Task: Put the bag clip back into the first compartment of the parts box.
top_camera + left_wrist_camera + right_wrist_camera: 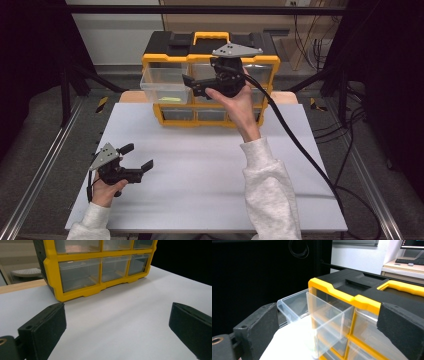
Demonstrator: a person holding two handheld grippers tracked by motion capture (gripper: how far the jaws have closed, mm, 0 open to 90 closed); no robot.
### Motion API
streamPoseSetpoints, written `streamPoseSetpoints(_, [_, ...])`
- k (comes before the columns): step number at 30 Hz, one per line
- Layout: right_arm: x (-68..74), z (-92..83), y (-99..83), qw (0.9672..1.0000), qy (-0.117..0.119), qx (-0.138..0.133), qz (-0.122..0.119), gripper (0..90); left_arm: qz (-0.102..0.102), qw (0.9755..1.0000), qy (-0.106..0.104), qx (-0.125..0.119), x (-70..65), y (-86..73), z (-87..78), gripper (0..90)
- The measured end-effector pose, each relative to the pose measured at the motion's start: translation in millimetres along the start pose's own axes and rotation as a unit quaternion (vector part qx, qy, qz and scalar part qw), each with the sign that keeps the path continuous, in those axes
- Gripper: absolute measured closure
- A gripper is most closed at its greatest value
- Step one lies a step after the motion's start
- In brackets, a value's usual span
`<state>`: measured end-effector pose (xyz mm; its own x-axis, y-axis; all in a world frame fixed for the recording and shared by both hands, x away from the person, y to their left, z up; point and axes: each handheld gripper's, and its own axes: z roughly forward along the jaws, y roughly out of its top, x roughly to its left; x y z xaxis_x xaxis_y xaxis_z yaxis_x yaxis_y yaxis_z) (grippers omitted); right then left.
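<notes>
A yellow and black drawer organizer (pixel 210 55) stands at the back middle of the white table (pixel 200 170). Its clear top-left drawer (pixel 162 82) is pulled out toward the left front, and something yellow-green (pixel 170 99) lies under or in it. My right gripper (pixel 192 86) hovers in front of the organizer just right of that drawer, open, with nothing pressed between its pads. In the right gripper view the pulled-out drawer (pixel 294 303) sits ahead of the open gripper (pixel 327 317). My left gripper (pixel 138 156) rests open at the table's front left, facing the organizer's lower drawers (pixel 100 267).
The right gripper's black cable (pixel 300 145) trails across the table's right side to the floor. Metal frame rails (pixel 45 160) run along both sides of the table. A wooden board (pixel 20 286) edges the table beside the organizer.
</notes>
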<state>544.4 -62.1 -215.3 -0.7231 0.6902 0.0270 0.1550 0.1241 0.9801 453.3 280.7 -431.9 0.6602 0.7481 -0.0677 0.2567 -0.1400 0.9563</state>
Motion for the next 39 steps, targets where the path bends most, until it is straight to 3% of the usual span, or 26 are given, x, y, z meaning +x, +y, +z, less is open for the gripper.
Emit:
streamPoseSetpoints(15, [2.6,-40.8,-43.5,0.9998,0.021,-0.007,-0.003,0.4,0.002,1.0000,0.000,0.002,-0.4,-0.1,0.3,1.0])
streamPoseSetpoints(29, [-6.2,-61.4,-101.9,0.9996,0.013,0.026,0.003,0.4,0.003,1.0000,0.000,0.004,-1.1,-0.7,1.5,1.0])
streamPoseSetpoints(39, [-16.4,-78.9,-146.4,0.9993,0.005,0.033,0.016,0.4,0.003,1.0000,0.000,0.005,-1.1,-1.4,2.1,1.0])
